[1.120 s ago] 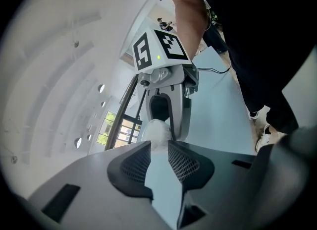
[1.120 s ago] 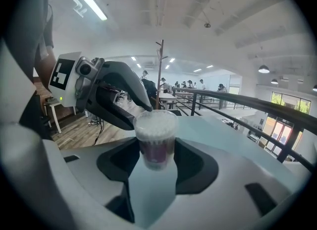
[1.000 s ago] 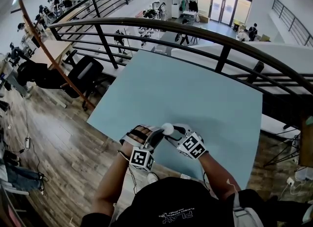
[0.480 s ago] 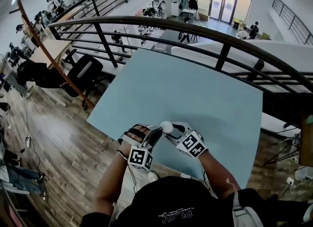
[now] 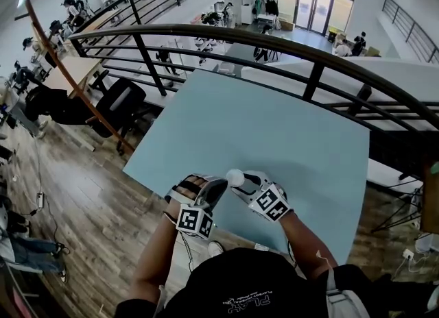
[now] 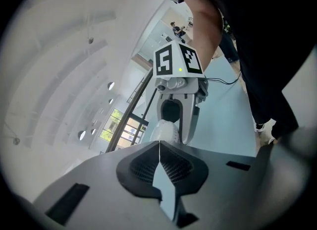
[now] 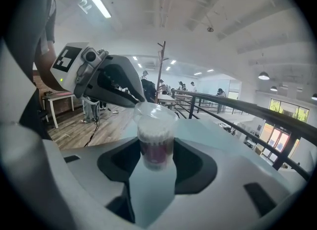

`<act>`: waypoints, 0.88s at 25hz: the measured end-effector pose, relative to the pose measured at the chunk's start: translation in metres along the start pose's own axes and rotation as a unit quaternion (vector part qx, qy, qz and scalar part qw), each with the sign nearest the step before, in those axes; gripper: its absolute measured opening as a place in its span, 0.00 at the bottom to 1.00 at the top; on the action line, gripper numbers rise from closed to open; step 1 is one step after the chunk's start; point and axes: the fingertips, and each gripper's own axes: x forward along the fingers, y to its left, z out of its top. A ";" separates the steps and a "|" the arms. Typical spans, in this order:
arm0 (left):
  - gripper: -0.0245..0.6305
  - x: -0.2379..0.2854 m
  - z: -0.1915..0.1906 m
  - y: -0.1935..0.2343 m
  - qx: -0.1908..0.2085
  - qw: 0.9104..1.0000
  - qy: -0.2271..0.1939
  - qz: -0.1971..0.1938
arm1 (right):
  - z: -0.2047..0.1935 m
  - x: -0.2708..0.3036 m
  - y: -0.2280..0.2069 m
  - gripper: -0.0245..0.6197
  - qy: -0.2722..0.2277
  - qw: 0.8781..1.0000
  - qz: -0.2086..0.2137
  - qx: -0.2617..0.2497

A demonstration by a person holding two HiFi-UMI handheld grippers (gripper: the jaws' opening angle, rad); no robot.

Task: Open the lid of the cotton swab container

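Head view: left gripper [image 5: 218, 188] and right gripper [image 5: 244, 181] meet at the cotton swab container [image 5: 235, 177] over the tabletop's [image 5: 274, 125] near edge; left gripper view: fingers [image 6: 136, 167] pressed together at the container; right gripper view: fingers [image 7: 198, 167] clamped on its body, left tips pinching the clear lid [image 7: 154, 110].

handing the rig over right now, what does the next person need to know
Right tongs: shut on the cotton swab container, held upright near the near edge of the table.
Left tongs: shut, tips at the rim of the clear lid. I can't tell whether they actually pinch it.
Done: container gripped, left tongs brought to the lid.
Left: the lid sits on top of the container and looks unopened. Pry or lift it off while the right grip holds firm.
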 end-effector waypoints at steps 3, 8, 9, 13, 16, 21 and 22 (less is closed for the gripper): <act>0.06 -0.001 0.003 0.007 -0.021 1.000 -0.009 0.021 | 0.000 -0.003 0.001 0.37 -0.002 1.000 0.002 0.003; 0.06 -0.003 0.009 0.016 -0.057 0.997 -0.023 0.054 | -0.001 -0.006 0.006 0.37 -0.001 1.000 0.006 0.004; 0.06 -0.004 0.009 0.018 -0.063 0.996 -0.025 0.058 | -0.002 -0.005 0.007 0.37 0.000 1.000 0.007 0.004; 0.06 -0.005 0.013 0.028 -0.091 0.993 -0.040 0.069 | -0.002 -0.005 0.012 0.37 0.000 1.000 0.011 0.004; 0.06 -0.004 0.013 0.034 -0.098 0.991 -0.044 0.078 | -0.001 -0.004 0.016 0.37 0.000 1.000 0.015 0.004; 0.06 -0.003 0.010 0.041 -0.104 0.990 -0.042 0.088 | -0.001 -0.005 0.022 0.37 0.001 1.000 0.022 0.000; 0.06 -0.003 0.011 0.042 -0.104 0.990 -0.041 0.089 | -0.001 -0.006 0.023 0.37 0.001 1.000 0.023 0.000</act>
